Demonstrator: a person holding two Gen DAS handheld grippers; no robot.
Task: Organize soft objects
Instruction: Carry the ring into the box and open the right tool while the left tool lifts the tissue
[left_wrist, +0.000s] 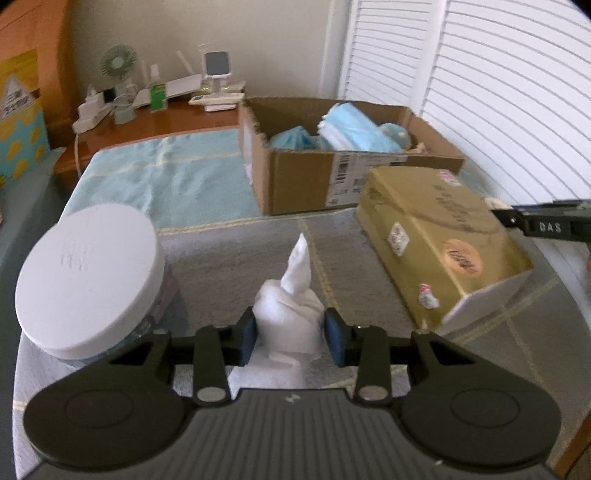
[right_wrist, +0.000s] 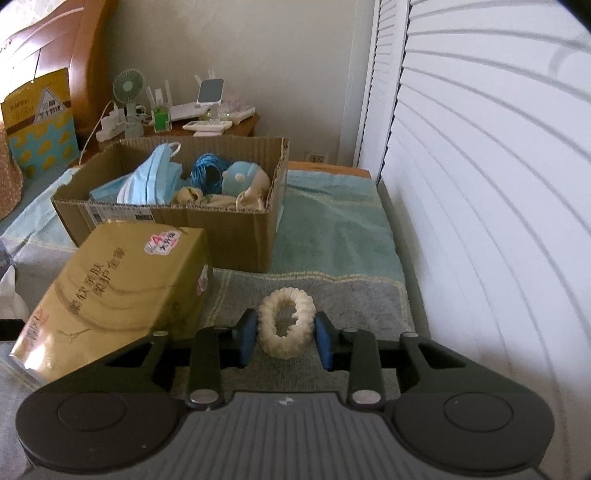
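Left wrist view: the cardboard box (left_wrist: 295, 177) stands at the far side of the bed cover (left_wrist: 207, 177), already holding face masks (left_wrist: 347, 125) and other soft items. Judging by that, it is where the loose pieces belong. It is stiff-walled and open-topped, so anything can simply be dropped in from above.

Next in size, the gold tissue pack (left_wrist: 439, 236) lies tilted between the two grippers, just in front of the box. It looks light and squashy under slick film, so a grip across its narrow width should hold better than one on the flat faces. The white-lidded jar (left_wrist: 88, 280) to the left is rigid and looks no part of this job.

The white cloth (left_wrist: 291, 314) stands bunched in a peak on the cover, and the left gripper (left_wrist: 290, 339) has its blue pads pressed against both sides of the bundle. The cloth is limp and nearly weightless; a hold low on the thick bunch, as here, should stop it slipping out, though loose tails may trail.

Smallest, in the right wrist view, the cream scrunchie (right_wrist: 284, 323) lies on the grey part of the cover, and the right gripper (right_wrist: 284, 339) pinches it from both sides across the ring. It is springy and light, so the ring will flatten; squeezing both strands together seems the surest hold.
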